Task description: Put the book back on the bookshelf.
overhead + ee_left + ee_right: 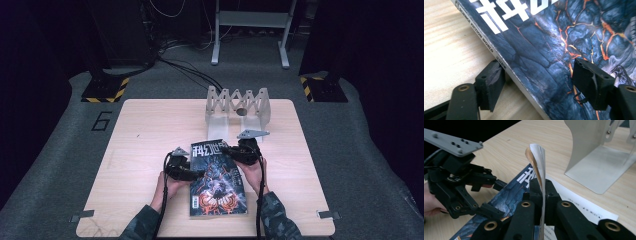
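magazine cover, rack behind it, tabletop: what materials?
Magazine cover: thin glossy paper, probably; it curls and shines where the right gripper pinches it. Rack: likely matte grey sheet metal, bent into thin plates. Tabletop: light wood or wood-look laminate, with visible grain.

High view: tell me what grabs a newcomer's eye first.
The dark magazine with glowing orange lava cracks lies at the near middle of the pale wooden table. The right gripper pinches its cover's far corner, peeled upward, while the left gripper straddles the spine edge. Behind stands a grey metal zigzag book rack.
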